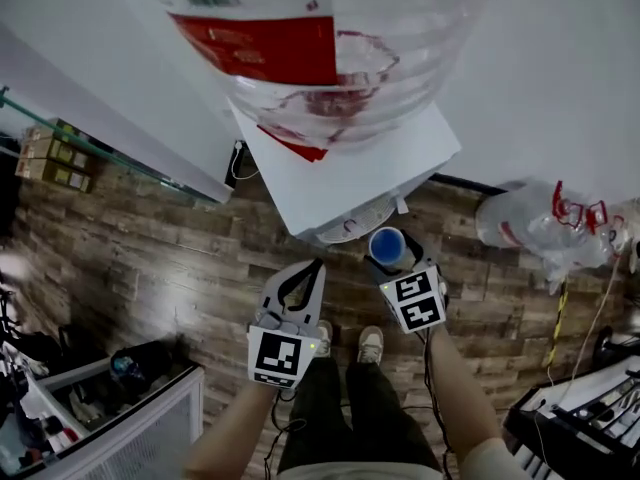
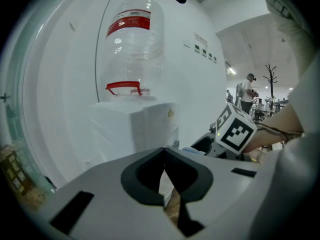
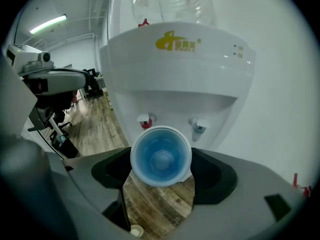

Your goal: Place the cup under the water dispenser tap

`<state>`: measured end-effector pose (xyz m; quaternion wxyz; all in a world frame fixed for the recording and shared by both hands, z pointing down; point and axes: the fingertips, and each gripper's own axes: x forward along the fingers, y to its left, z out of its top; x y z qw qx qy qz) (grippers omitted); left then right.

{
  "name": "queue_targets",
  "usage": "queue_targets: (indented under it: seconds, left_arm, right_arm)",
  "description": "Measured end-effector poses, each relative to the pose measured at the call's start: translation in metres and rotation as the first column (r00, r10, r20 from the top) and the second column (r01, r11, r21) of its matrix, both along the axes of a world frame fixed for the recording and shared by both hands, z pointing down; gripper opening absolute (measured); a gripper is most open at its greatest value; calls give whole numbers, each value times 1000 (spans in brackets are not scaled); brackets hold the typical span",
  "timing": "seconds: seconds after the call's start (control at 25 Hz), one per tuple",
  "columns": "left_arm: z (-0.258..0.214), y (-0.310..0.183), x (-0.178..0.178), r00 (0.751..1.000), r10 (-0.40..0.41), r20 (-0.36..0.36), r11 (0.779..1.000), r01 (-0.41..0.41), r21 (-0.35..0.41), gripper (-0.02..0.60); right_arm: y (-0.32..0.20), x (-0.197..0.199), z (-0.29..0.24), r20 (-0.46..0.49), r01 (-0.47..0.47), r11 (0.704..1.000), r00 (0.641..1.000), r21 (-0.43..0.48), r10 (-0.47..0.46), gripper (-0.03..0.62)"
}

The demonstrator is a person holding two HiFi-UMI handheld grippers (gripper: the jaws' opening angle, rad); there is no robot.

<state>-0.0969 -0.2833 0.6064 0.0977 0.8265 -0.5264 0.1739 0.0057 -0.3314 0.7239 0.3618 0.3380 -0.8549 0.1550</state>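
A white water dispenser (image 1: 345, 173) with a clear bottle (image 1: 330, 38) on top stands in front of me. My right gripper (image 1: 390, 255) is shut on a blue cup (image 1: 388, 247), which it holds upright just before the dispenser's front. In the right gripper view the cup (image 3: 161, 155) sits between the jaws, in front of and below the red tap (image 3: 145, 120) and the blue tap (image 3: 198, 125). My left gripper (image 1: 314, 270) hangs shut and empty to the left of the cup. In its own view the left gripper (image 2: 164, 156) points at the dispenser's side (image 2: 135, 126).
A wood-pattern floor (image 1: 150, 258) lies below. A plastic bag (image 1: 540, 223) sits right of the dispenser, and a wire bin (image 1: 130, 408) stands at the lower left. Dark equipment (image 1: 580, 418) fills the lower right. My shoes (image 1: 372, 345) are right behind the grippers. People (image 2: 247, 91) stand far off.
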Motion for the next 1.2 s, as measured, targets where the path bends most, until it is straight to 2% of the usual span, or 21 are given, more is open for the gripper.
queue_targets:
  seconds: [0.6,1.04,1.2]
  left_arm:
    - [79,-16,-7,999,-41,-4,999,41,-32,6]
    - [98,-5,-8,1000,-26,1,998,26,-53,6]
    - [100,-3,-15,1000,-31,1,998,31,-58,6]
  right_arm:
    - [-34,-36,116,-15,67,998,998,-6,-67,370]
    - [-40,-55,154,-55,115,992,992,-46,-118,373]
    - [-45,-58,163,-66,130,991,989,-18,-131,373]
